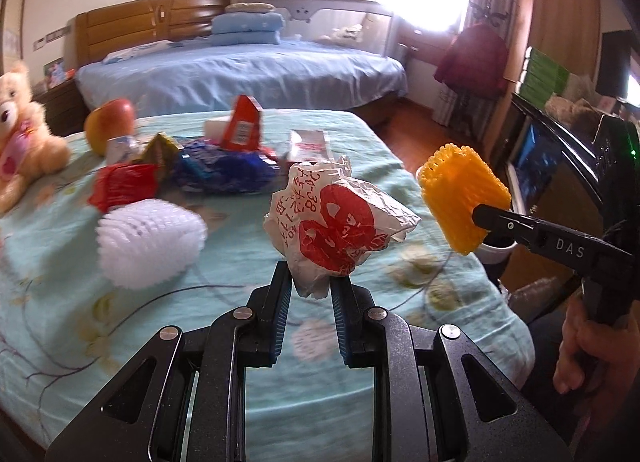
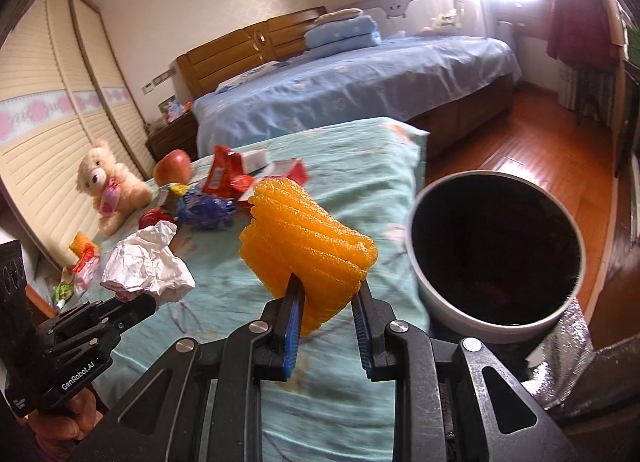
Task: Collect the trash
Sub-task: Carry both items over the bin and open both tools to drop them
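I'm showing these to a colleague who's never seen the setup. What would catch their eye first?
Probably the bright orange foam fruit net pinched in the right tool, beside the open waste bin at the bed's edge. Next, the crumpled red-printed paper wrapper held up by the left tool, above the wrappers littering the turquoise bedspread.

**Both grippers clamped and raised**

We see our left black two-finger gripper [image 1: 310, 282] at lower centre of its own view, blue-padded jaws pinched on something. Our right black two-finger gripper [image 2: 328, 294] is likewise clamped. A bare hand [image 1: 592, 354] grips the right handle at that frame's right edge.
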The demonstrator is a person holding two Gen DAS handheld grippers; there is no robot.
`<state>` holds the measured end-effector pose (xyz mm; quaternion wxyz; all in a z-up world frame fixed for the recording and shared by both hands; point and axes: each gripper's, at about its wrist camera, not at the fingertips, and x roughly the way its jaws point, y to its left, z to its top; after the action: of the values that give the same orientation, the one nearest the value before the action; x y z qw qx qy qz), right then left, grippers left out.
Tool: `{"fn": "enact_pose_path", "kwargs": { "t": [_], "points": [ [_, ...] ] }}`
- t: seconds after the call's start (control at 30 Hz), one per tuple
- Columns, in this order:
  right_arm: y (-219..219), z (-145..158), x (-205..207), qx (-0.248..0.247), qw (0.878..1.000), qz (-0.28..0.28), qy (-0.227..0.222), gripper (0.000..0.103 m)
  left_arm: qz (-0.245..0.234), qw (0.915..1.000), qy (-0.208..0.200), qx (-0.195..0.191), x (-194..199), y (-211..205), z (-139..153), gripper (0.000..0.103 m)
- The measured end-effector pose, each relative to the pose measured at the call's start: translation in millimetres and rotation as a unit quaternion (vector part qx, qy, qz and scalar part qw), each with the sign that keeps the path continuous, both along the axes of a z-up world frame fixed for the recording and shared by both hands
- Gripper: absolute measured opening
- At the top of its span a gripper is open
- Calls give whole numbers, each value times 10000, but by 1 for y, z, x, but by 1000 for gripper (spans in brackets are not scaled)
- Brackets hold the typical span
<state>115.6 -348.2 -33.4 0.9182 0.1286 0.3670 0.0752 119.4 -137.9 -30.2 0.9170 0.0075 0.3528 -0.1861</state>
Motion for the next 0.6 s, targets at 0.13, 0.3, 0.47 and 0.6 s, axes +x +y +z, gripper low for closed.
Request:
{"fn": "enact_pose_path", "kwargs": {
  "t": [0.13,0.3,0.47,0.6],
  "points": [
    [-17,-1,-4,-28,9998,-180,30,24,-183,9998,-13,21,2,-19,1,19],
    [-38,0,-11,-76,9991,-405,53,24,-413,9991,-8,-9,7,-42,4,19],
    [-58,-1,-13,-111,9978,-648,96,24,-632,9980,34,16,13,-63,3,19],
    [-71,-3,-12,-117,9964,-828,147,24,-822,9964,173,-70,20,-83,1,19]
  ]
}}
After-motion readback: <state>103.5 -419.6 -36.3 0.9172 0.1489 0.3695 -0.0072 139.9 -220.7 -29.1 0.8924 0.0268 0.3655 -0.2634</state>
